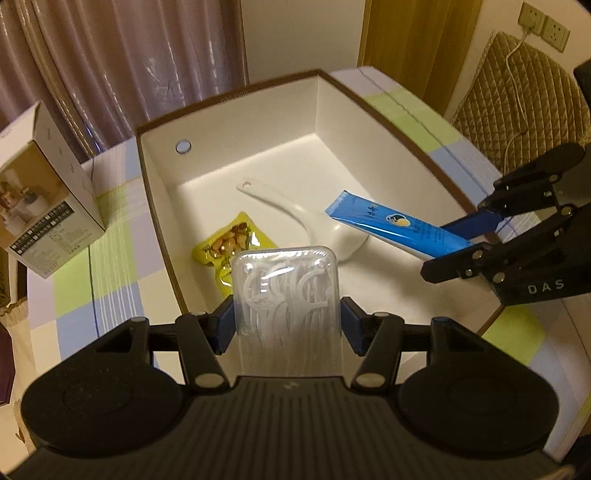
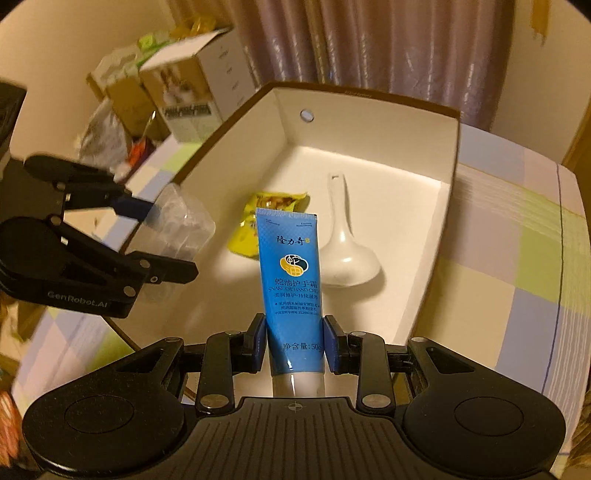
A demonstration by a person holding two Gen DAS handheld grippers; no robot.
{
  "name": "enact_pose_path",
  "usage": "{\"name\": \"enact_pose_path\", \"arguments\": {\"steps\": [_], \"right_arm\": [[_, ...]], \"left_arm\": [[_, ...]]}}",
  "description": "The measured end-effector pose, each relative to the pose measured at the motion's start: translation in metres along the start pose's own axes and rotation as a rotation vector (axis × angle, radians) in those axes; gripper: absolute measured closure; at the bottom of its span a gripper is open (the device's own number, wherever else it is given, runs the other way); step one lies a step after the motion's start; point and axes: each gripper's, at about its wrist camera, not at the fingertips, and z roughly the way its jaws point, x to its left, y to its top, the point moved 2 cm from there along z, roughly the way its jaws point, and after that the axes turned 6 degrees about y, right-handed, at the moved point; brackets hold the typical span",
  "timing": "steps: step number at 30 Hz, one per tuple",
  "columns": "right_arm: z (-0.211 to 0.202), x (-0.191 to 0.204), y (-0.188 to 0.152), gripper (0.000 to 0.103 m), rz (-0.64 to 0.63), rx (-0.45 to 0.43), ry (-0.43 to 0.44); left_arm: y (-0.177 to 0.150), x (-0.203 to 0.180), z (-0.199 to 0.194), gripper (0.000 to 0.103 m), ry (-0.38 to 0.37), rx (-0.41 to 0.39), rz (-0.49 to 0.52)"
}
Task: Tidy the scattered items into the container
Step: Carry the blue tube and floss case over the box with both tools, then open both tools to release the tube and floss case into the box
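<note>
Your left gripper (image 1: 286,325) clamps the floss case (image 1: 286,295), your right gripper (image 2: 293,345) clamps the tube (image 2: 291,280). Both items hang over the box (image 1: 236,92), long axes pointing forward above the 2 things inside, spoon (image 2: 345,254) and packet (image 1: 231,245); opening either gripper should drop its item in.

Curtains: mauve pleated drapes (image 1: 110,66) behind table.
Tablecloth: pastel checked cloth (image 2: 517,258).
Wall: cream, double socket (image 1: 543,24).
</note>
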Motion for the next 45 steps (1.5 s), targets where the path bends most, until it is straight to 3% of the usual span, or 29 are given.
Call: {"name": "enact_pose_path", "arguments": {"steps": [14,26,41,42,43,44,45], "right_arm": [[0.027,0.006,0.005,0.069,-0.118,0.132,-0.053],[0.037,0.006,0.004,0.069,-0.137,0.179,-0.065],[0.033,0.015,0.006,0.068,-0.193,0.187,-0.059],[0.032,0.016,0.006,0.058,-0.200,0.187,-0.057],[0.031,0.018,0.005,0.018,-0.209,0.179,-0.064],[0.027,0.021,0.004,0.006,-0.229,0.149,-0.079],[0.023,0.024,0.004,0.003,-0.257,0.120,-0.088]], "left_arm": [[0.000,-0.001,0.029,0.049,0.006,0.091,0.053],[-0.002,-0.006,0.043,0.049,0.002,0.147,0.077],[0.001,-0.012,0.046,0.045,0.014,0.155,0.111],[0.001,-0.012,0.045,0.043,0.015,0.154,0.113],[0.001,-0.011,0.044,0.041,0.017,0.152,0.114],[0.001,-0.011,0.043,0.039,0.018,0.150,0.116],[0.001,-0.011,0.041,0.037,0.019,0.147,0.117]]}}
